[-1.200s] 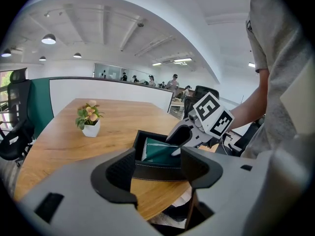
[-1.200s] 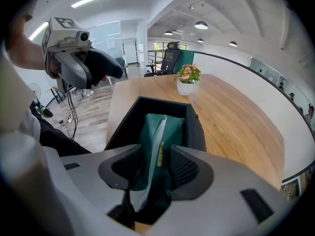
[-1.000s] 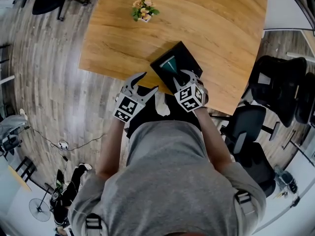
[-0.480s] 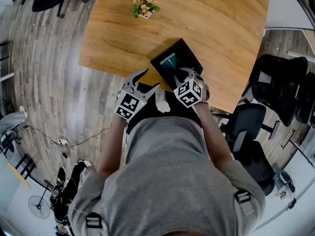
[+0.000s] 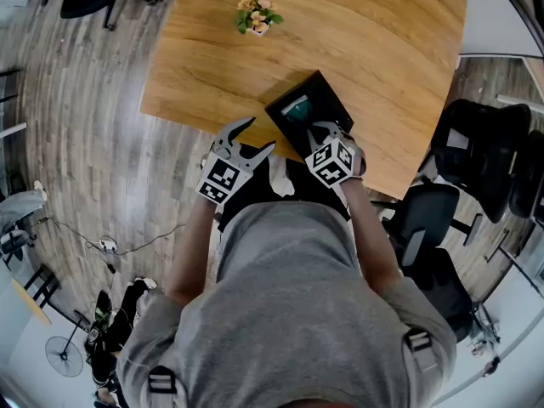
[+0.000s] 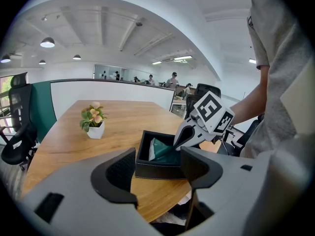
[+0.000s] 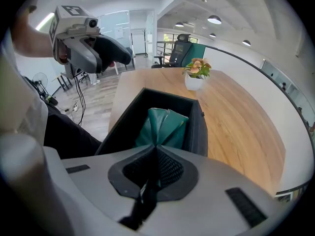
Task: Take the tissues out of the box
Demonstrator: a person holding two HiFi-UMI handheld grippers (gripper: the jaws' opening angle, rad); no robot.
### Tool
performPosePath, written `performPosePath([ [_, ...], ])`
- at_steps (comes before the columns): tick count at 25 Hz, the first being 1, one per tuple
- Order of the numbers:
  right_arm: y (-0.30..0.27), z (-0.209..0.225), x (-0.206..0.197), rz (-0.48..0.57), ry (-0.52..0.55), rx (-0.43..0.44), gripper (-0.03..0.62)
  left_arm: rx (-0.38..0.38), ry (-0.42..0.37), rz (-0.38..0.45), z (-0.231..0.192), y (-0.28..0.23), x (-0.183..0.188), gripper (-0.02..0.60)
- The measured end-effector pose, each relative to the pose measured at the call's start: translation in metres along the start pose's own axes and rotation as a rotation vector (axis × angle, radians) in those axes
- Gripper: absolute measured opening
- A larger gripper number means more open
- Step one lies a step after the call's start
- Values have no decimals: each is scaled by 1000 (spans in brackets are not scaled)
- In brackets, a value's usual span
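**A:** The right gripper (image 7: 156,149) is tipped steeply down into the black box (image 7: 199,127). Its fingers (image 7: 170,170) have just been closing, and now they're pressed together on the top of the green tissue pack (image 7: 165,122).

**B:** Yes, you can see the wrapper gathered to a peak right at the tips. The rest of the pack sits inside the box, leaning toward its far wall.

**A:** And where's the box?

**B:** On the wooden tabletop (image 5: 374,49), at the near edge and toward the right. It's turned at an angle, with one corner pointing at the person.

**A:** Now the left gripper (image 6: 157,167)?

**B:** It hangs to the left of the box, just off the near edge of the tabletop. Its fingers (image 6: 118,173) stand wide apart and aren't touching the box or the pack. They're aimed across at the box, so the box's near wall shows in the gap beyond them.

**A:** Anything else up there?

**B:** A small potted plant (image 5: 257,15) in a white pot, far side and left of centre, well apart from the box. Black office chairs (image 5: 476,134) stand on the floor at the right.
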State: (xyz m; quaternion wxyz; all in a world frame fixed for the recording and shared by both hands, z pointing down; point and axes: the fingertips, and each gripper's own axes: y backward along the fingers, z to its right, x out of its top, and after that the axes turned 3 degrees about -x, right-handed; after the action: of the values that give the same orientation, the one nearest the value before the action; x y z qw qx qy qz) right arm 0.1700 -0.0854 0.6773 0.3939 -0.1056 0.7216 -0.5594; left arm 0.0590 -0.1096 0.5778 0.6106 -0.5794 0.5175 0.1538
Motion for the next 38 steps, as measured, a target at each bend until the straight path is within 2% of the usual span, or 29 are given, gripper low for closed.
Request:
performPosePath([
  [12,5,-2,4,35,-28,33,11,45,-1,15,16,4,9,301],
  [38,57,-8,24,163,98,49,11,195,-6,70,62,19,25,301],
])
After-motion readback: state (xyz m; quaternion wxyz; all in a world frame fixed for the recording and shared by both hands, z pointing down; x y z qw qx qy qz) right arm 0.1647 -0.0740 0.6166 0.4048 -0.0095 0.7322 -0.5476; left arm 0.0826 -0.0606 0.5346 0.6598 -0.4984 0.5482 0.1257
